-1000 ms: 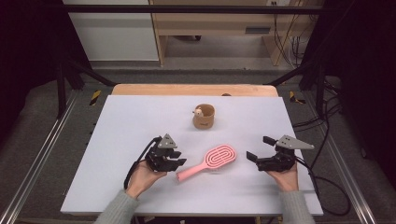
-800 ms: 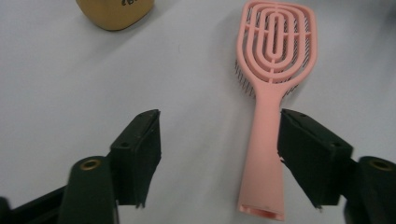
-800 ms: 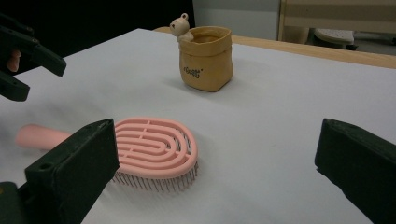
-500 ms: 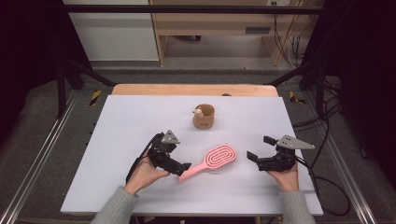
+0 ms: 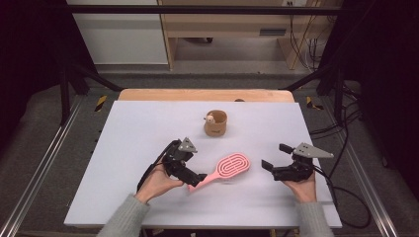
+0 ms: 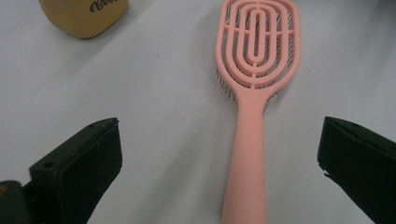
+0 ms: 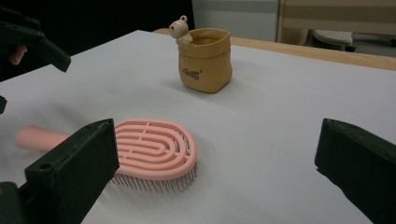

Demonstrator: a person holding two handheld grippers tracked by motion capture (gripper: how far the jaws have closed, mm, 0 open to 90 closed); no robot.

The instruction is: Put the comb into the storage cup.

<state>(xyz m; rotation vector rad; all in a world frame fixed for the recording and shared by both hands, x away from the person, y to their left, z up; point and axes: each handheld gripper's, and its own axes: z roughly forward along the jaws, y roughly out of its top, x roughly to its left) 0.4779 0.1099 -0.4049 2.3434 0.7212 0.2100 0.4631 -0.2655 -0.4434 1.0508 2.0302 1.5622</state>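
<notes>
We see the left claw (image 5: 193, 181) with its jaws spread wide, and they have just been opening: a second ago they sat nearly shut beside the brush, and half a second ago they were already parted. The pink hairbrush (image 5: 225, 171) lies bristles down on the white tabletop (image 5: 138, 128), and the end of its handle now sits between the open left jaws, touched by neither pad. In the left gripper view the hairbrush (image 6: 252, 93) runs straight up the middle, with bare tabletop on either side of the handle. The left hand (image 5: 157, 181) has edged a little toward the handle since the earliest frame, and the brush itself lies where it lay then. The right claw (image 5: 272, 167) hangs open just beside the brush head, holding nothing, and it has not shifted. The small tan pouch-shaped cup (image 5: 216, 123) with a bear figure on its rim stands upright beyond the brush, apart from it and unmoved.
</notes>
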